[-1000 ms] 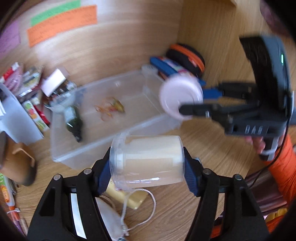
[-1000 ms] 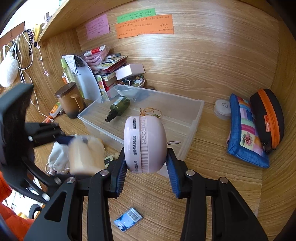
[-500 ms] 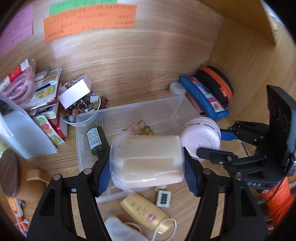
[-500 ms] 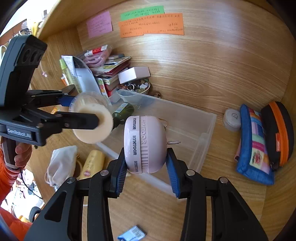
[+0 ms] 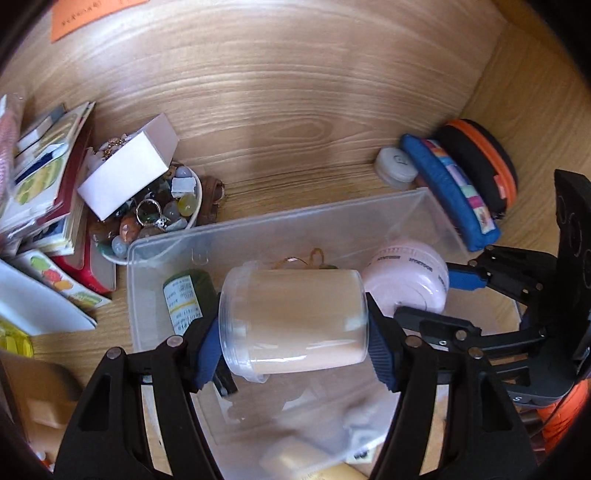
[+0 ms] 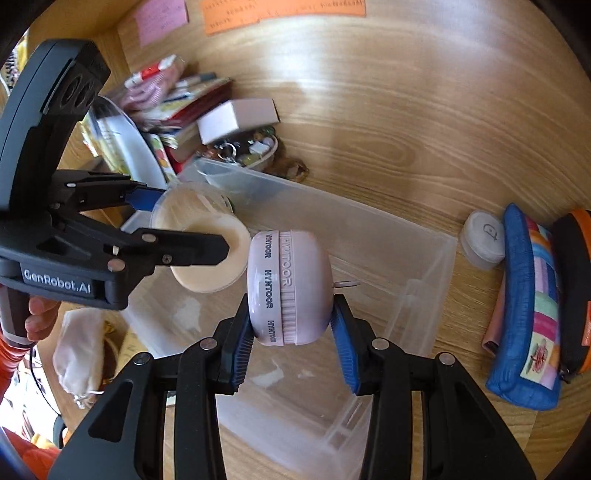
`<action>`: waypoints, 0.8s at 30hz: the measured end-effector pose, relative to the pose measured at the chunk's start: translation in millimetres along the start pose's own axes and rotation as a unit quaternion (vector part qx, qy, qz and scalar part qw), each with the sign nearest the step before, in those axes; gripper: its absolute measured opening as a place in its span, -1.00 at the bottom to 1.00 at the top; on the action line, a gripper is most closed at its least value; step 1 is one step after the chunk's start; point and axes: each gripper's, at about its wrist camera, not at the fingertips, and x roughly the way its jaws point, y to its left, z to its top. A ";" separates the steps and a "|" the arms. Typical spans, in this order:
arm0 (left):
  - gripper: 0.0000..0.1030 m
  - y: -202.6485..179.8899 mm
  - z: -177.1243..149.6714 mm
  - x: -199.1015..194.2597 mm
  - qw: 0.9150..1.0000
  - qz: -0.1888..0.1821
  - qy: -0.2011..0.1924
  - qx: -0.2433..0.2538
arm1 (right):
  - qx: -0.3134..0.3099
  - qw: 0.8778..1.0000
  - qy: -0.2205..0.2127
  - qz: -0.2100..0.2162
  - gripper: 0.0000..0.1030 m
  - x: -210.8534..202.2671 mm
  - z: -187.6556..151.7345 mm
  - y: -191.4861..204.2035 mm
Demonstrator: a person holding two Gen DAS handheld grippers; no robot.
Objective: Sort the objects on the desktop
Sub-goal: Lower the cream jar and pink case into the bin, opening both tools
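Left tongs (image 5: 293, 328) are pinching a clear jar (image 5: 295, 323) of cream-coloured stuff, lying sideways between the blue pads and hanging over the clear bin (image 5: 332, 218). Right tongs (image 6: 291, 332) are pinching a pink round gadget (image 6: 290, 286), also hanging over the bin, just right of the jar. From the right wrist view the two held things are sitting close, nearly touching.

Writing: the gadget's ribbed band is reading "HYNTOOR" or similar, repeated; not fully sharp. The left tongs' body is reading "GenRobot.AI". A green bottle (image 5: 184, 299) is lying inside the bin at its left end, its white label too small to read. An orange note (image 6: 284, 13) and a pink note (image 6: 160, 16) are hanging on the wall behind the bin, text illegible.

Edges: the bin's floor right of the bottle is showing mostly bare, with a small gold trinket (image 5: 306, 258) near the back wall. A bowl of trinkets (image 5: 155, 218) with a white box (image 5: 129, 181) on top is sitting just beyond the bin's back-left corner. A small round tin (image 6: 484, 240) and a blue pouch (image 6: 532, 310) are lying right of the bin on the tabletop (image 6: 461, 406).
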 end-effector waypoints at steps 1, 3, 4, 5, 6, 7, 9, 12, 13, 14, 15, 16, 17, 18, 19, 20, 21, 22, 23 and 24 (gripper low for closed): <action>0.30 1.4 2.0 3.6 1.000 0.001 0.002 -0.001 | 0.002 1.000 0.002 -0.001 -0.28 1.7 0.5 -2.1; 0.30 3.4 6.0 12.9 1.000 0.003 0.012 -0.003 | 0.009 1.000 0.010 -0.005 -0.28 7.8 2.5 -8.1; 0.30 4.6 7.1 17.7 1.000 0.003 0.017 -0.004 | 0.010 1.000 0.013 -0.008 -0.28 9.9 2.7 -9.8; 0.30 5.2 7.8 20.7 1.000 0.003 0.020 -0.004 | 0.003 1.000 0.013 -0.018 -0.28 10.5 3.7 -9.6; 0.30 5.9 8.1 24.1 1.000 0.004 0.024 -0.003 | 0.001 1.000 0.015 -0.024 -0.28 11.2 4.4 -9.9; 0.30 7.0 7.9 26.3 1.000 0.005 0.026 -0.004 | -0.002 0.999 0.017 -0.027 -0.28 12.3 5.3 -10.1; 0.30 8.0 8.1 31.1 1.000 0.005 0.027 -0.003 | -0.005 0.999 0.020 -0.024 -0.29 13.1 7.4 -10.6; 0.30 8.7 9.6 32.0 1.000 0.002 0.023 -0.006 | -0.015 0.999 0.021 -0.032 -0.29 14.9 10.8 -9.3; 0.30 7.7 10.0 32.4 1.000 0.001 0.024 -0.006 | -0.020 0.999 0.022 -0.035 -0.29 15.9 12.0 -8.1; 0.30 6.9 10.5 32.9 1.000 0.002 0.025 -0.004 | -0.023 0.999 0.023 -0.037 -0.29 16.7 12.6 -7.3; 0.30 5.6 11.1 33.1 1.000 0.005 0.025 -0.002 | -0.026 0.999 0.023 -0.039 -0.29 18.1 13.2 -6.2; 0.30 4.2 11.7 33.8 1.000 0.008 0.026 0.001 | -0.028 0.999 0.023 -0.040 -0.29 18.4 13.0 -5.1; 0.30 2.7 12.8 35.4 1.000 0.009 0.027 0.002 | -0.029 0.998 0.022 -0.043 -0.29 18.8 12.9 -4.0; 0.30 1.6 13.3 36.5 1.000 0.009 0.027 0.003 | -0.034 0.998 0.021 -0.049 -0.29 19.1 12.7 -2.2; 0.30 1.6 13.8 36.5 1.000 0.006 0.026 0.004 | -0.038 0.998 0.020 -0.054 -0.29 19.1 12.2 -0.8; 0.30 1.3 14.5 34.9 1.000 0.005 0.020 0.006 | -0.042 0.997 0.019 -0.060 -0.28 18.5 11.7 0.9; 0.30 1.0 15.3 34.6 1.000 0.005 0.017 0.007 | -0.046 0.997 0.016 -0.066 -0.28 17.2 11.1 2.6; 0.30 0.6 15.5 33.4 1.000 0.001 0.016 0.008 | -0.050 0.996 0.014 -0.071 -0.22 15.4 10.3 4.1; 0.30 0.7 15.9 32.5 1.000 -0.005 0.017 0.009 | -0.052 0.996 0.012 -0.074 -0.18 14.1 9.8 4.9; 0.31 0.4 16.0 32.1 1.000 -0.010 0.019 0.009 | -0.055 0.995 0.009 -0.080 -0.06 12.1 9.2 5.9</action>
